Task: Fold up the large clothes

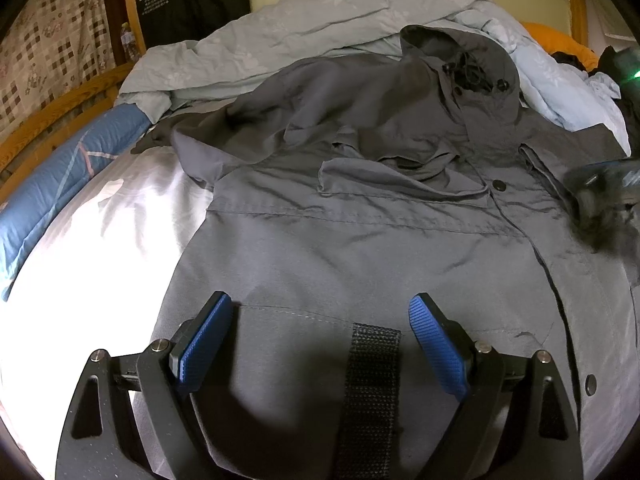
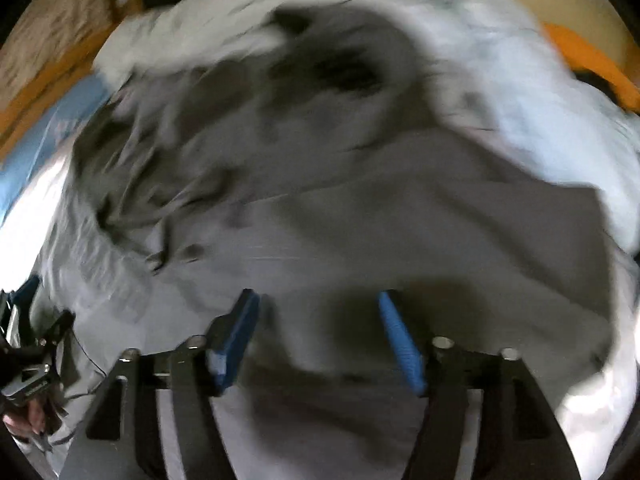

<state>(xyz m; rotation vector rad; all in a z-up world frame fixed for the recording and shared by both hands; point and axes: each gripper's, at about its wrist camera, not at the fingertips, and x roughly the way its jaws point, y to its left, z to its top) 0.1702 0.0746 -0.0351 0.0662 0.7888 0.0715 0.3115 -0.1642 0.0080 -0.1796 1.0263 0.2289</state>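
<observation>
- The left gripper (image 1: 320, 306) stood with its blue pads (image 1: 206, 344) spread wide, holding nothing, low over the lower part of the grey jacket (image 1: 360, 240).
- A black webbing strip (image 1: 370, 396) lay on the jacket between the two fingers.
- The right gripper (image 2: 318, 300) was also spread, nothing between its pads (image 2: 402, 344); the right wrist view was heavily blurred, so whether it touched the cloth could not be told.
- In the left wrist view the right gripper (image 1: 608, 184) appeared only as a smear at the jacket's right edge.
- The jacket (image 2: 340, 208) lay front up on the white sheet (image 1: 100, 248) of a bed, its hood (image 1: 476, 76) toward the far end, one sleeve (image 1: 256, 120) crumpled across the chest, snap buttons (image 1: 499, 185) visible along the closure.
- A pale blue duvet (image 1: 304, 28) was bunched beyond the hood.
- A blue padded bolster (image 1: 68, 176) ran along the wooden bed rail (image 1: 48, 120) on the left.
- An orange item (image 1: 560, 42) lay at the far right.
- A dark printed garment (image 1: 176, 0) hung behind the bed.
</observation>
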